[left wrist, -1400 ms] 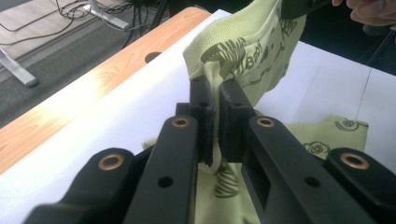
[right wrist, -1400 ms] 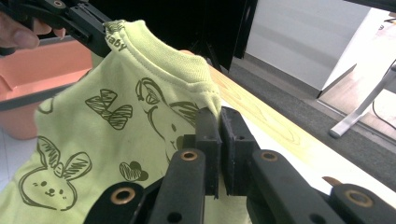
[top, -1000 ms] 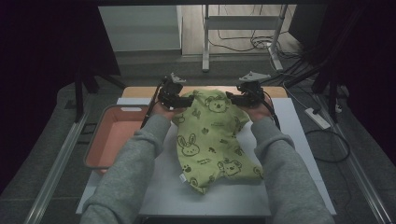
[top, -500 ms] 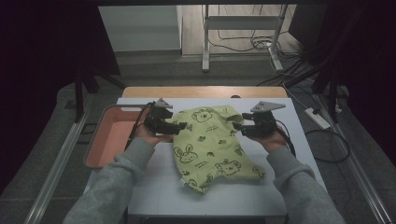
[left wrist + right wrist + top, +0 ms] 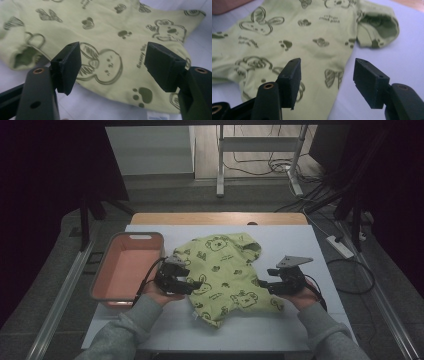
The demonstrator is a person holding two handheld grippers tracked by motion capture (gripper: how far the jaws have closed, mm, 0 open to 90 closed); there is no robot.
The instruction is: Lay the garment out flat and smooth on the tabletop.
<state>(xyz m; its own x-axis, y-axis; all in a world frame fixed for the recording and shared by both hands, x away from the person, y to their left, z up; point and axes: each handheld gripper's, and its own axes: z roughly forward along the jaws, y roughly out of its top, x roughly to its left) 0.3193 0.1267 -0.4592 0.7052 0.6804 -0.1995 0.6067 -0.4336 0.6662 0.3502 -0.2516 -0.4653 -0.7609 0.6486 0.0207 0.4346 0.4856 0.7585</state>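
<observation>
Green printed garment (image 5: 222, 272) flat on white surface (image 5: 320, 250), long axis running diagonally from far collar end toward near hem. Left gripper (image 5: 184, 285) at garment's left edge, right gripper (image 5: 267, 286) at its right edge, both equally near (one per side). Left jaws just closing slightly, still apart, nothing pinched; right jaws spread, nothing pinched. Cloth lies straight ahead of both pairs. Pink tray (image 5: 150, 239) just left of garment.

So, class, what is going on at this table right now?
A person holds a two-jaw gripper in each hand over a light green printed garment lying flat on the white table. The left gripper is at the garment's left edge and the right gripper at its right edge. Both have open jaws and grip nothing. A pink tray sits to the left.
</observation>
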